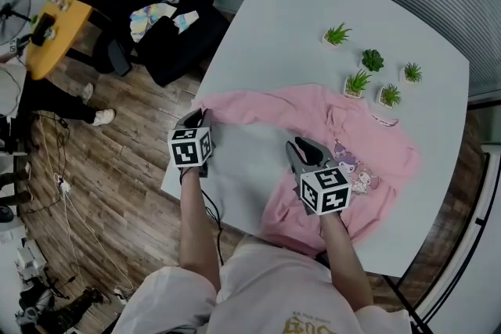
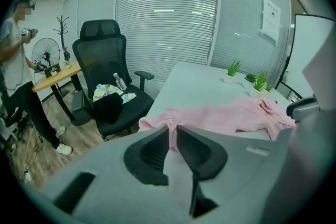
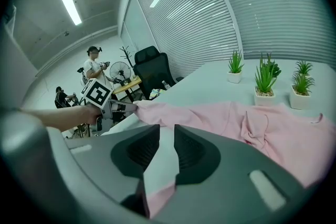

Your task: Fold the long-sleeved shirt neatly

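My left gripper (image 1: 200,118) is pinched on the cuff of the pink shirt's (image 1: 329,129) sleeve (image 1: 250,107) at the white surface's (image 1: 290,19) edge. My right gripper (image 1: 302,146), jaws slightly apart and empty, hovers by the body's side. A shallow bite may slip, or the carry may drag the unpinned shirt crooked. Potted plants (image 1: 358,82) crowd the collar; an office chair (image 1: 156,19) stands beyond.

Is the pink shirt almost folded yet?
Not yet, it looks like just the start. Done: the shirt lies spread on the table, picture side up. In hand: the left gripper pinches the end of the stretched-out sleeve; the right gripper is open over the shirt's edge. Left: I see no neat fold, so sleeves and body remain.
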Tool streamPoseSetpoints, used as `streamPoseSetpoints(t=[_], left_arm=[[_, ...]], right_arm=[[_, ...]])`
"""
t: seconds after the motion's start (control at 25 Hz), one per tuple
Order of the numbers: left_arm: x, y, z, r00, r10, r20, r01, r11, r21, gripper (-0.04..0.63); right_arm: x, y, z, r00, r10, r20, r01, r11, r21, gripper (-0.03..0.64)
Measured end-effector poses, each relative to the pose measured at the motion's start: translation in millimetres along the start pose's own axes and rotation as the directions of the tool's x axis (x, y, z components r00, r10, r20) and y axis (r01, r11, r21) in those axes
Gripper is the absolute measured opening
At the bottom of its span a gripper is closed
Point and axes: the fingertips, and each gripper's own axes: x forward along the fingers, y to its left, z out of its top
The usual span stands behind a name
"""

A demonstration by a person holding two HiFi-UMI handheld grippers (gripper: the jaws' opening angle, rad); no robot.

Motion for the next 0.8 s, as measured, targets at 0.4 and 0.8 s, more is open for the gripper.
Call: streamPoseSetpoints(t=[0.4, 0.8], left_arm=[[-22, -21, 27, 0.997, -0.037, 0.065, 0.037, 0.999, 0.008, 0.054], [-51, -43, 62, 0.99, -0.049, 0.133, 0.042, 0.997, 0.057, 0.052]], right_arm=[[-20, -4, 11, 0.999, -0.026, 0.04, 0.025, 1.0, 0.018, 0.1], [-45, -8, 22, 0.996, -0.041, 0.084, 0.039, 0.999, 0.027, 0.098]])
